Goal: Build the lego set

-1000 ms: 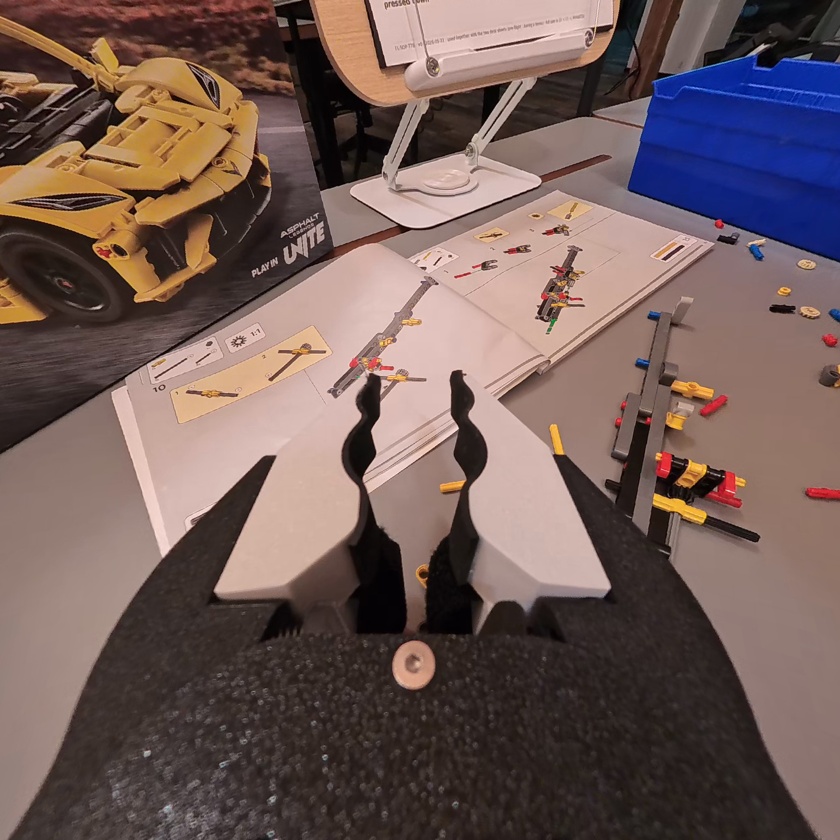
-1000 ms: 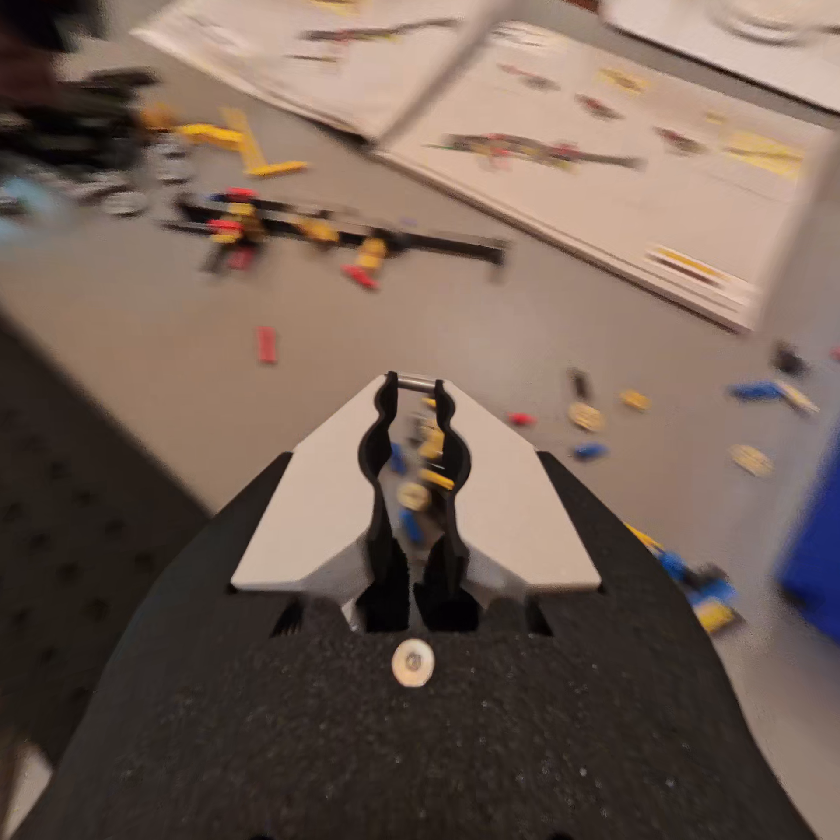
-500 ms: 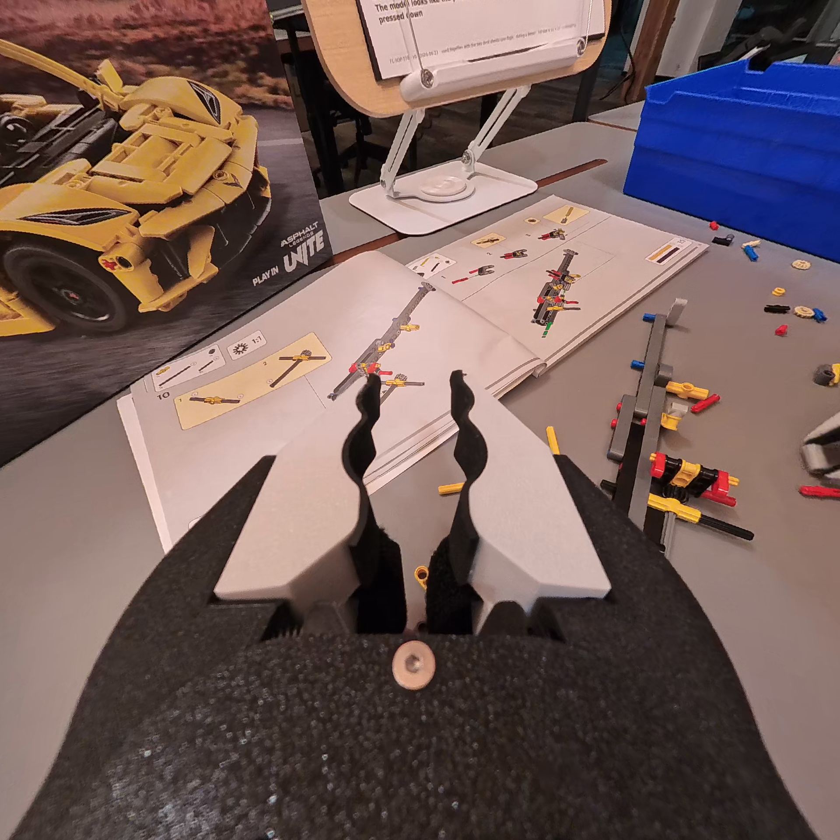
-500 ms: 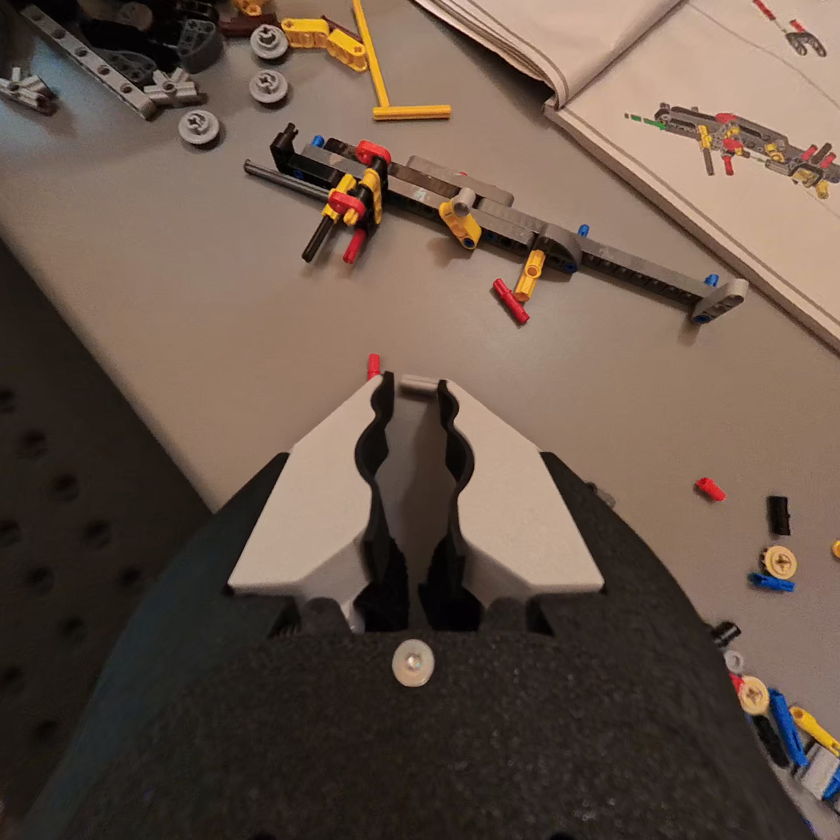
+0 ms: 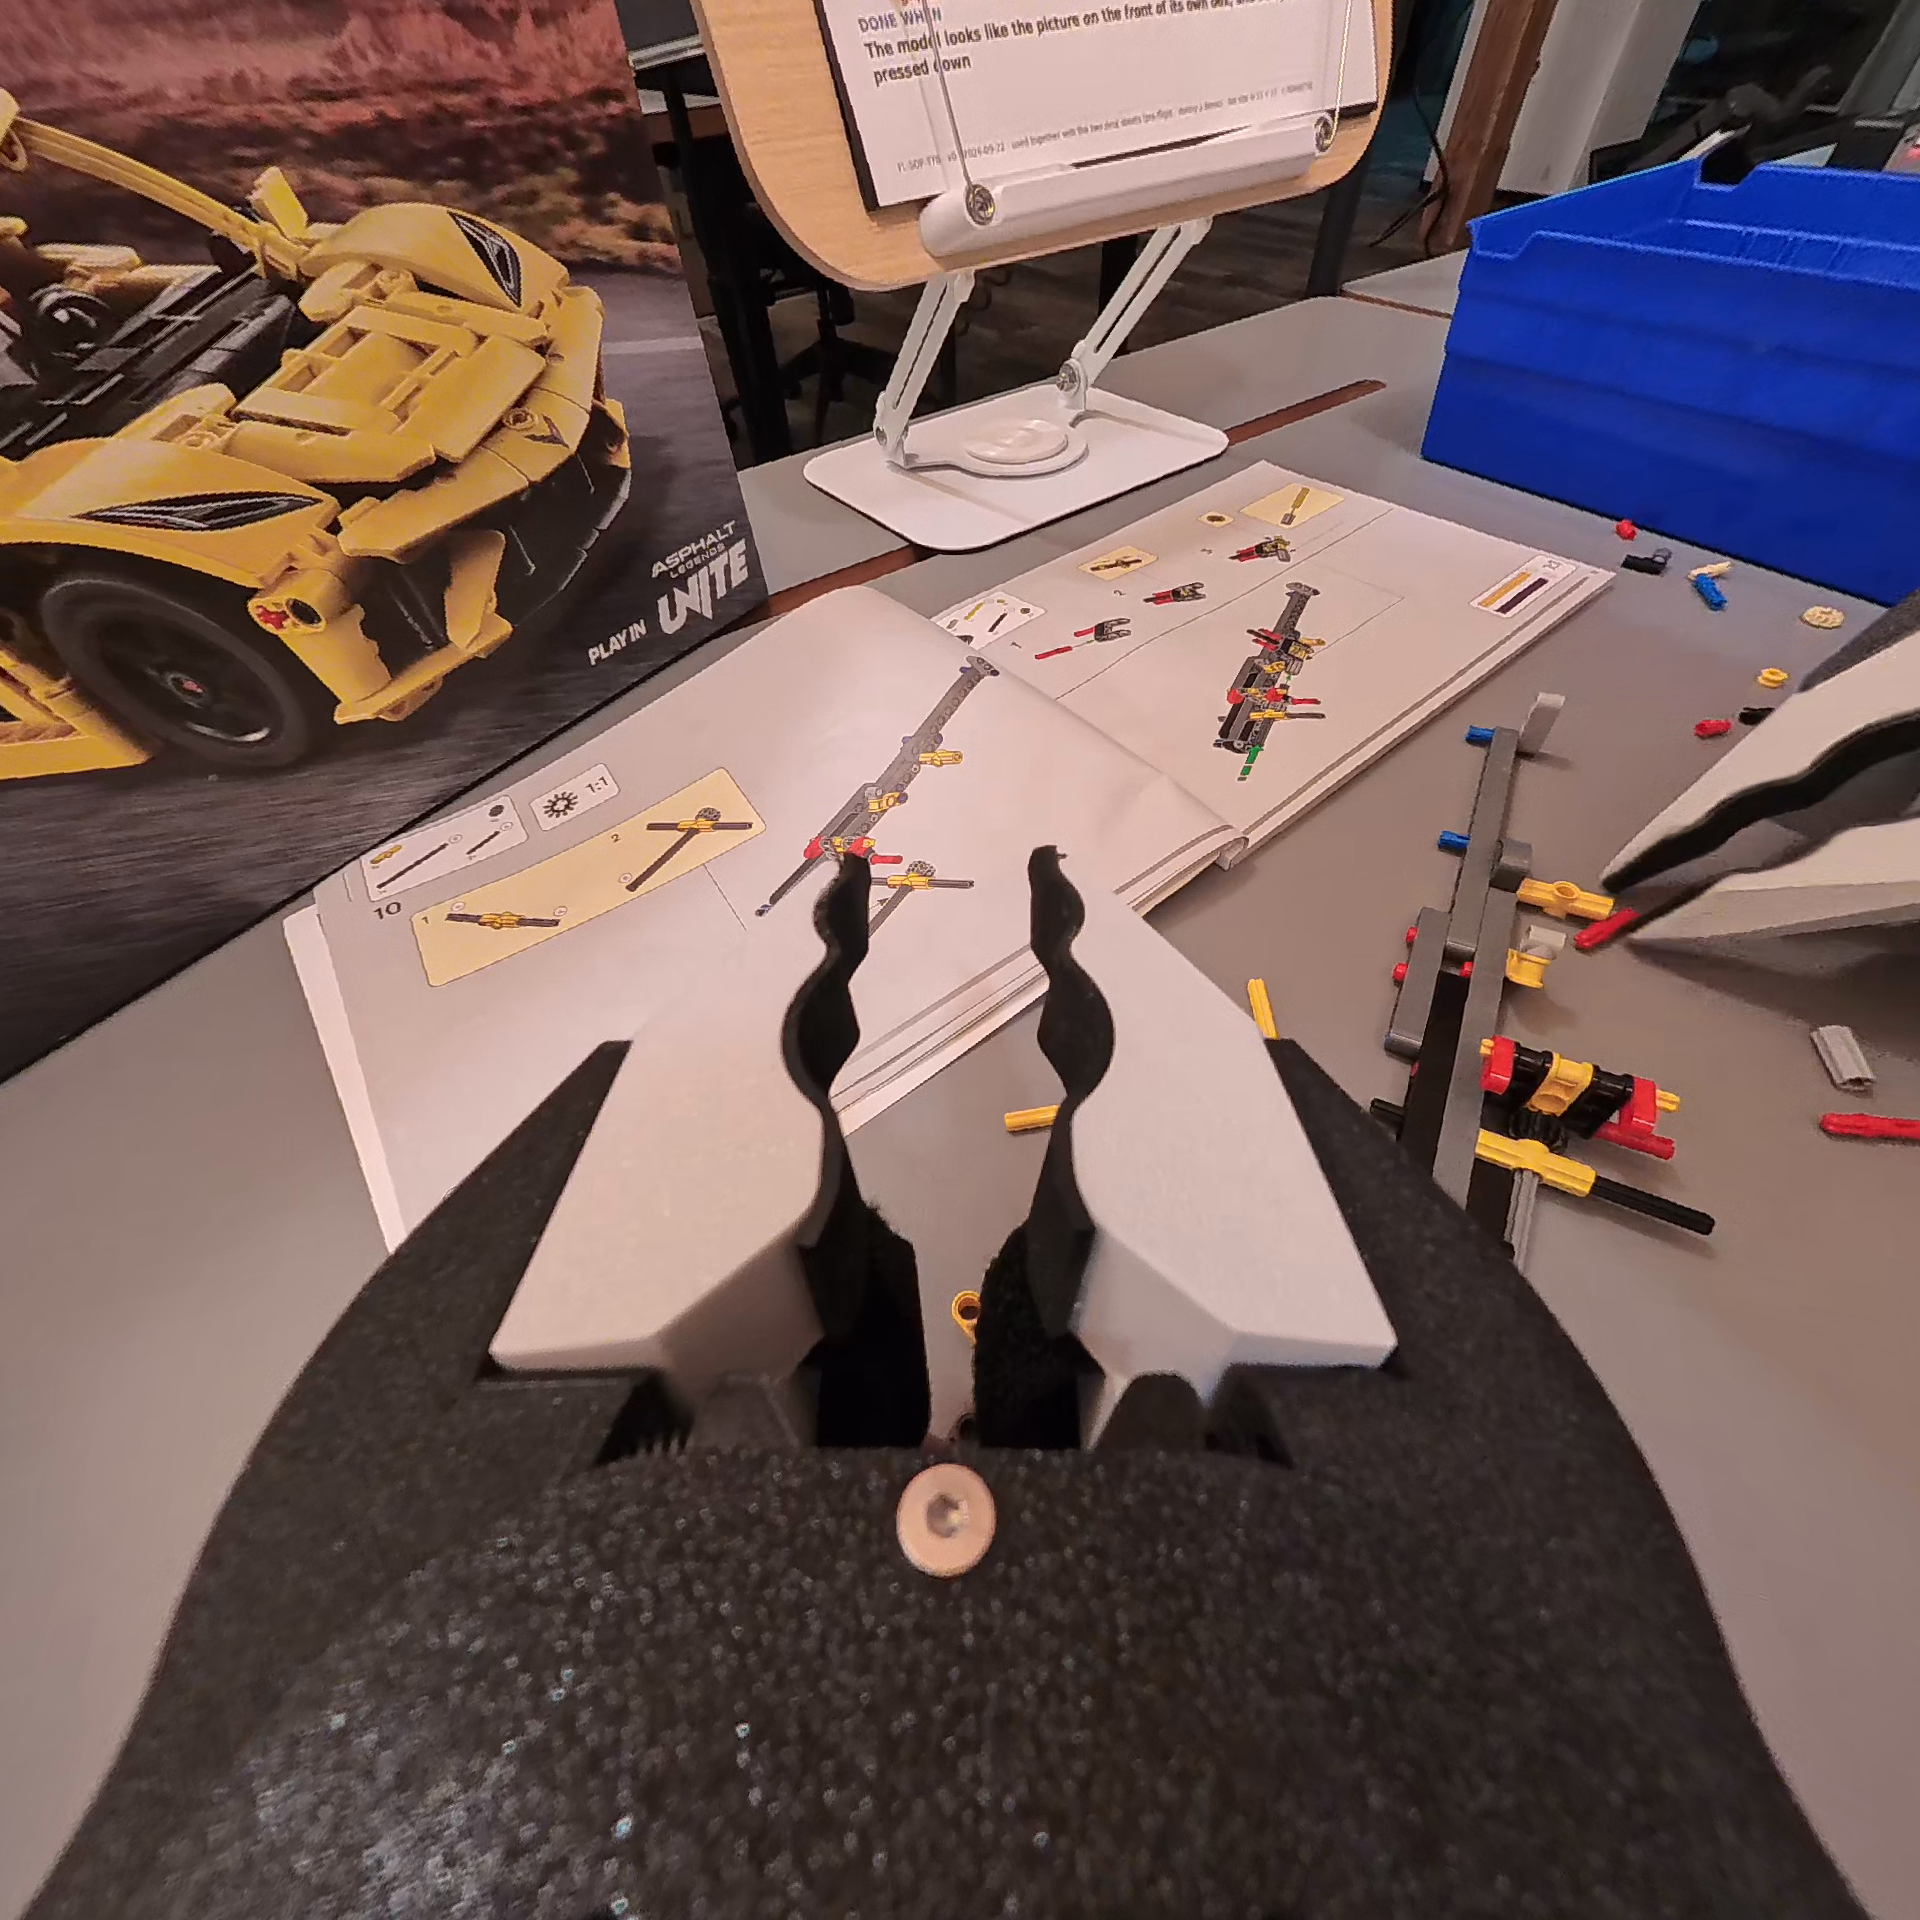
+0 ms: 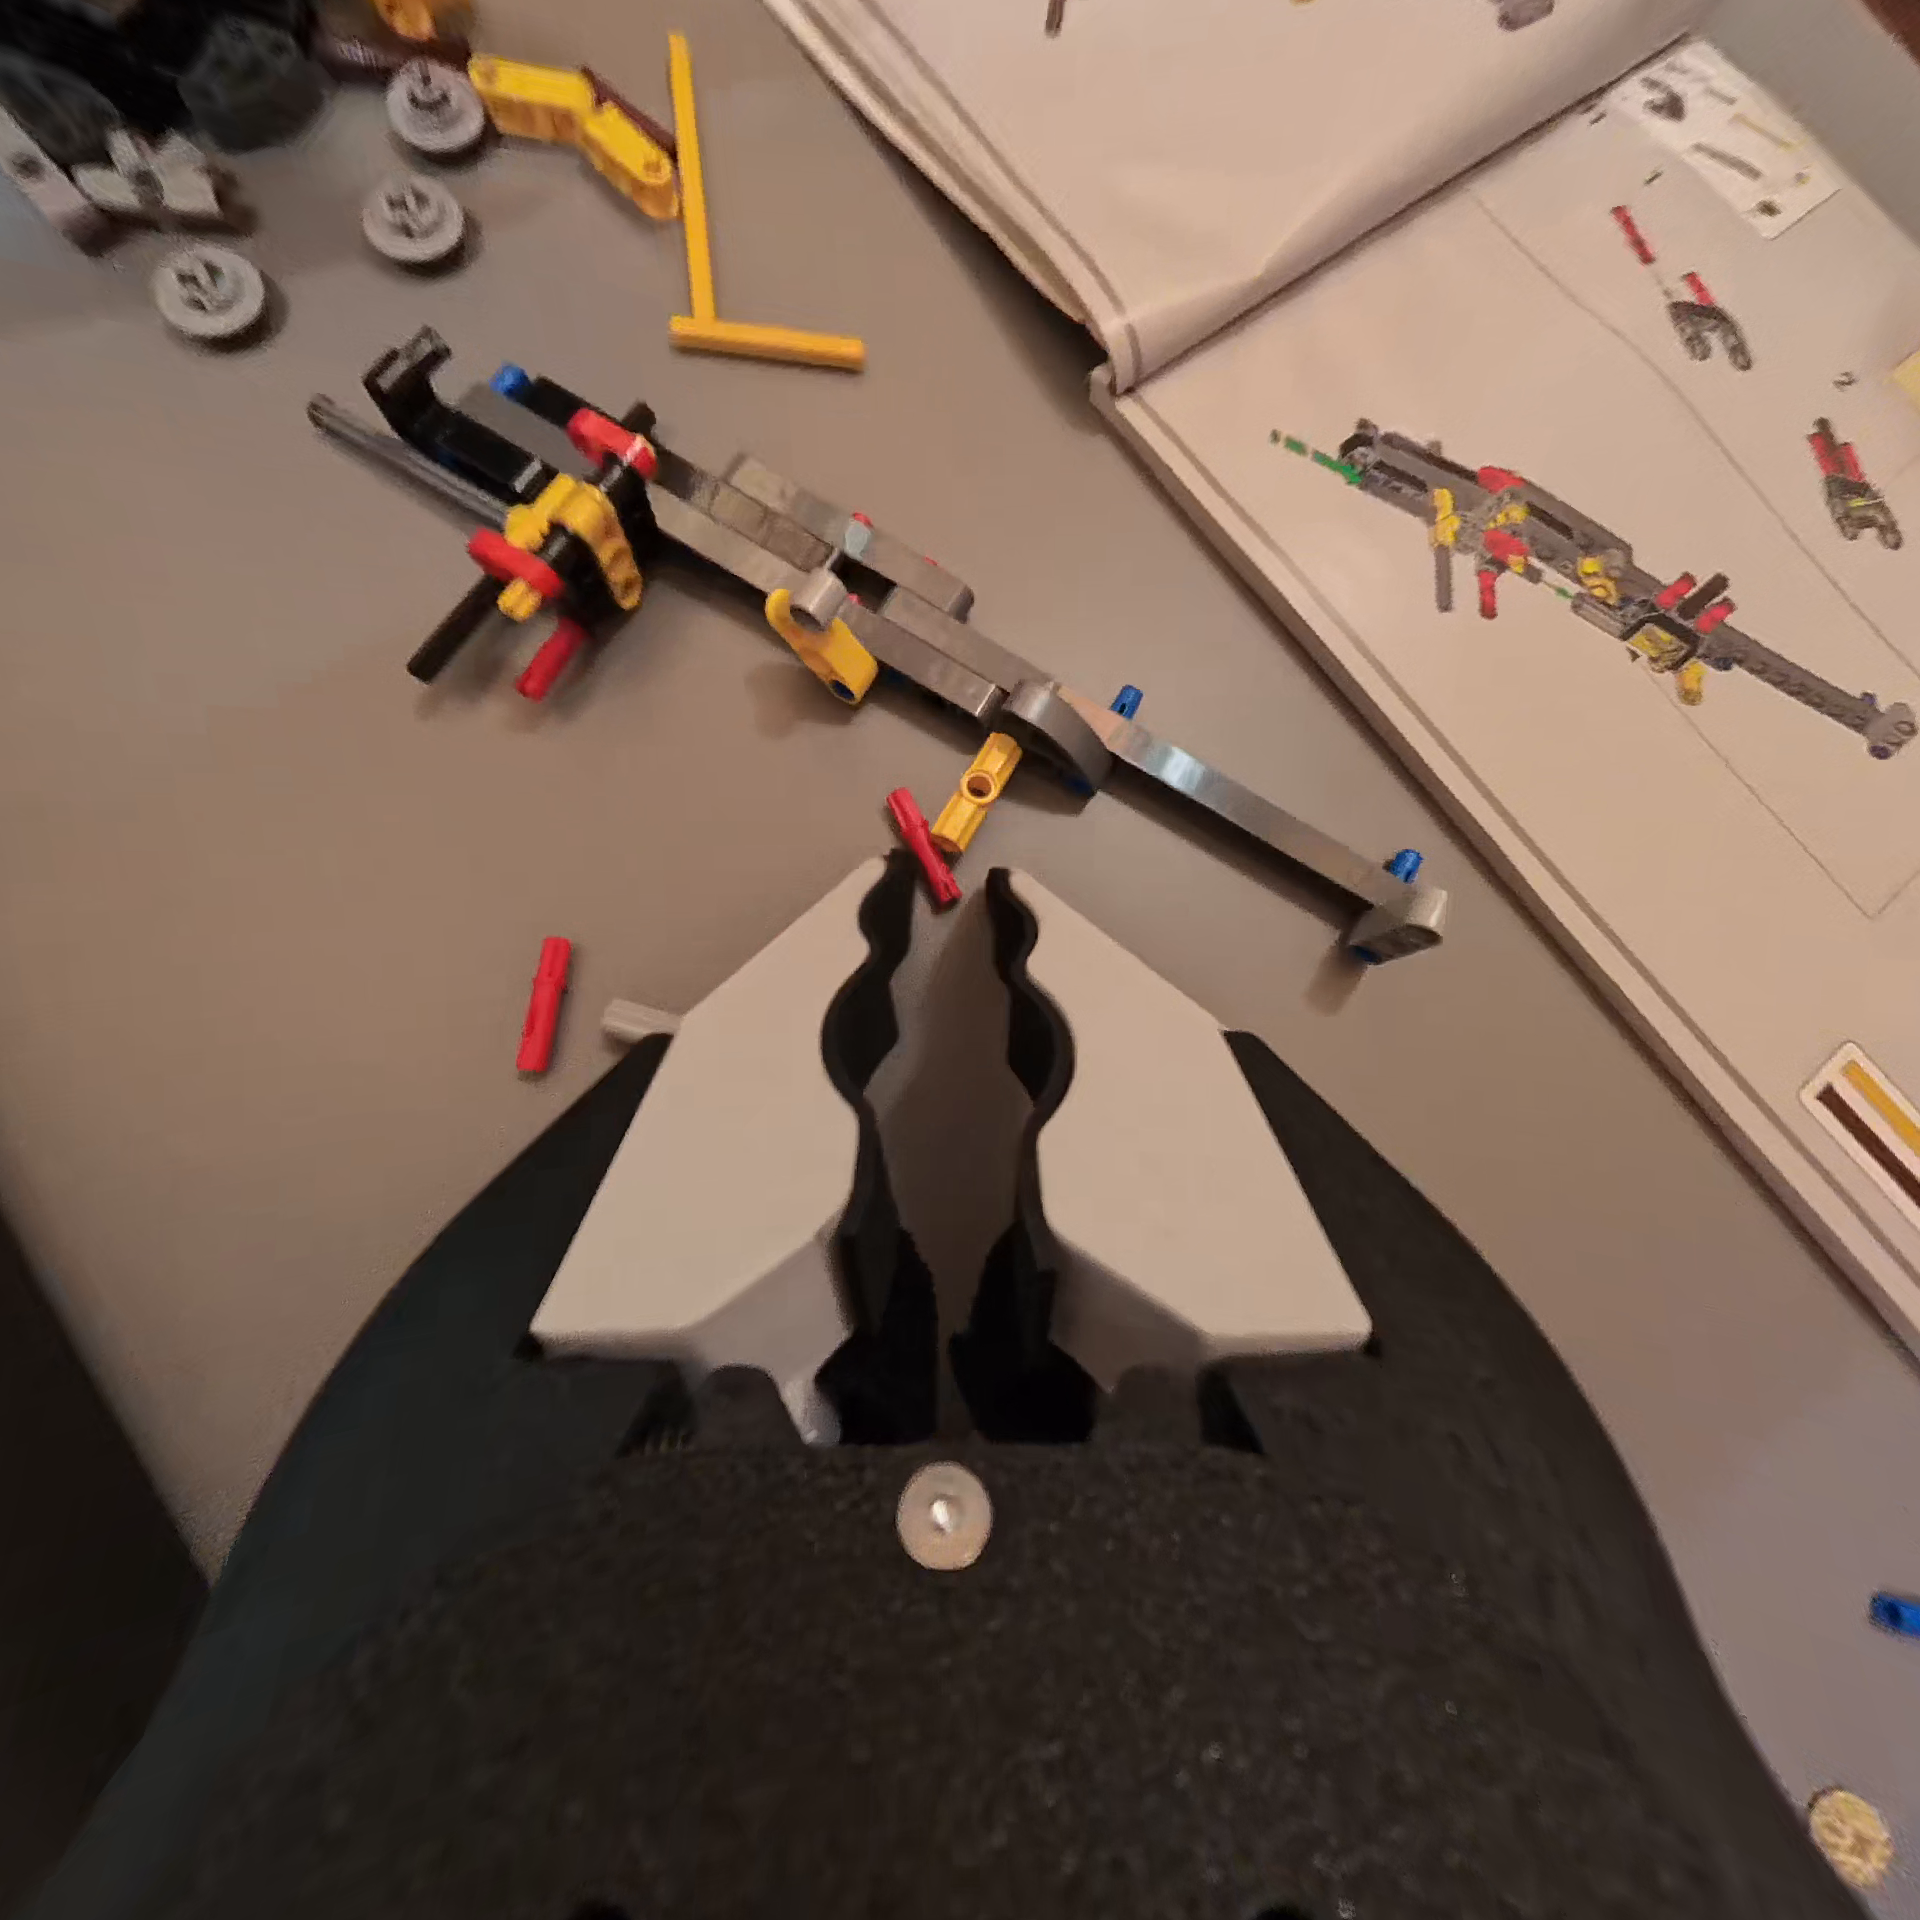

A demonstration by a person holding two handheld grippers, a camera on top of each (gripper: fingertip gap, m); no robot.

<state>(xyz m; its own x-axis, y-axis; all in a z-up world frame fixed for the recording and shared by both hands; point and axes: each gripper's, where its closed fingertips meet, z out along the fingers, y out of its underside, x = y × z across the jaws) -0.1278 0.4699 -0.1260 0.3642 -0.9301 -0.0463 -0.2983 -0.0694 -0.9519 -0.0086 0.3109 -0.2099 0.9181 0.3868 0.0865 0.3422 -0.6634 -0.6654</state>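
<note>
The part-built assembly, a long grey beam [image 6: 935,644] with yellow, red and blue pieces, lies on the grey table; it also shows in the left wrist view [image 5: 1475,935]. My right gripper [image 6: 940,883] is open, its tips straddling the near end of a red pin [image 6: 923,847] that lies beside a yellow connector [image 6: 975,795] on the beam. In the left wrist view the right gripper [image 5: 1616,904] comes in from the right at that red pin [image 5: 1605,928]. My left gripper [image 5: 945,873] is open and empty, over the open instruction booklet [image 5: 623,935].
A small grey piece [image 6: 623,1020] and another red pin [image 6: 542,1003] lie left of the right gripper. Yellow axles [image 6: 767,343] and grey round parts [image 6: 416,213] lie beyond. The set box [image 5: 312,416], a document stand [image 5: 1018,457] and blue bins [image 5: 1714,364] stand at the back. From my right tips it is roughly 6 centimetres to the small grey piece [image 6: 623,1020]; from my left, 20 centimetres. The left camera catches it too, in the left wrist view [image 5: 1860,1066].
My right gripper has moved forward to the red pin by the beam. The small grey piece that was at its tips now lies on the table. The left gripper has barely moved.
</note>
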